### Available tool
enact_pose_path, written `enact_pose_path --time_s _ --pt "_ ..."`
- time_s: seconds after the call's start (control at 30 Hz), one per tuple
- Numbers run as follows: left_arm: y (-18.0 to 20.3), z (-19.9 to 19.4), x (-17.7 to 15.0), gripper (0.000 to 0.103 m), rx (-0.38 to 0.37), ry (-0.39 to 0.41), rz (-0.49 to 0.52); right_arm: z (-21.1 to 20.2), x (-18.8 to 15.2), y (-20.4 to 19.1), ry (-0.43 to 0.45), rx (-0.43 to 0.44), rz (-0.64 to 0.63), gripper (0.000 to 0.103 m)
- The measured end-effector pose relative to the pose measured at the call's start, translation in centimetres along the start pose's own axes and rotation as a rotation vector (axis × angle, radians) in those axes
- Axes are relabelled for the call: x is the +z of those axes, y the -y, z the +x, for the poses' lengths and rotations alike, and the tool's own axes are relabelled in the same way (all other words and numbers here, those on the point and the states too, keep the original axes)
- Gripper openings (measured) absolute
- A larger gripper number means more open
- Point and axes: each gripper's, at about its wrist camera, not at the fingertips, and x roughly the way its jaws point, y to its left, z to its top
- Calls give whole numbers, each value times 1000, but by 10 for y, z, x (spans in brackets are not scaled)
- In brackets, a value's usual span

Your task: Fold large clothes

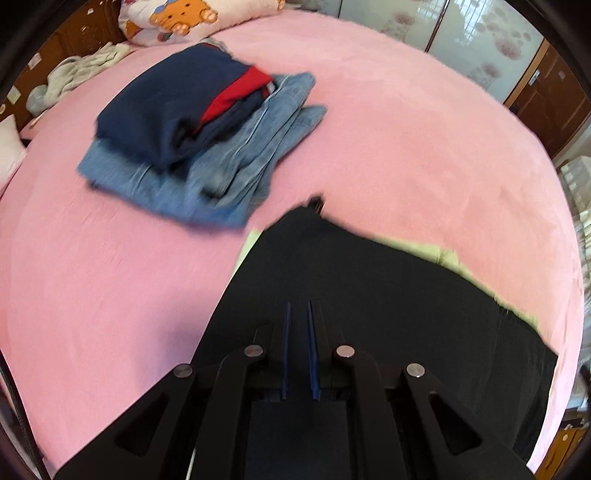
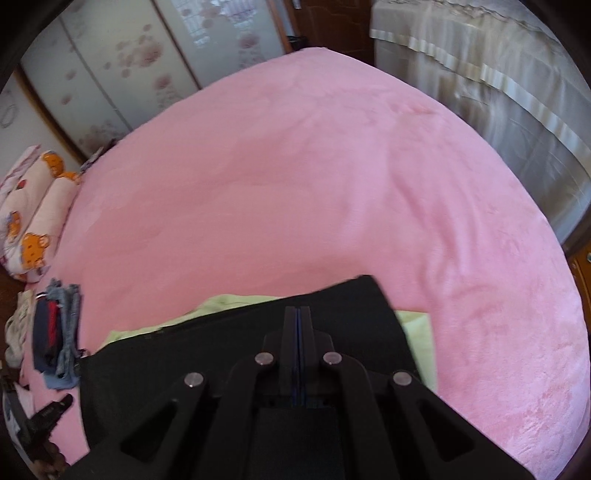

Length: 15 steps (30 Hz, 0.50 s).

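I am holding my left gripper [image 1: 298,303] over a black garment [image 1: 369,280] that is lying on the pink bedspread [image 1: 406,147]. Its two blue-edged fingers are standing a narrow gap apart, and I cannot tell whether any cloth is caught between them, since black fabric is blending with the black fingers. My right gripper [image 2: 299,308] is sitting with its fingers pressed together, tips over the far edge of the same black garment [image 2: 221,350]; it seems to be pinching the cloth, though the view is too dark to be sure. A pale green garment [image 1: 448,258] is peeking out from beneath the black one along its far edge. Well apart to my left, a folded stack is resting on the bed: a navy and red top [image 1: 173,107] lying on folded blue jeans [image 1: 236,162]. A bear-print pillow [image 1: 188,16] is lying at the head of the bed, with a white knit piece [image 1: 85,70] beside it.
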Motion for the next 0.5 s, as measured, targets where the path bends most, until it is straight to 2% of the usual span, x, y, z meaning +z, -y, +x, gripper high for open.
enact_pose_path --time_s 0.07,0.2,0.33,0.5 --pt "-2 -11 -16 7 18 -29 -6 -9 0 -19 -3 25 -34 0" --pt "-12 -24 -55 7 2 -70 -47 -18 -6 -55 -43 97 -70 0" --pt "-25 -31 -96 7 -13 -118 -84 -6 -22 -82 -153 147 -66 0" --pt "-49 -30 -141 7 -35 -188 -127 26 -55 -105 -283 160 -95 0"
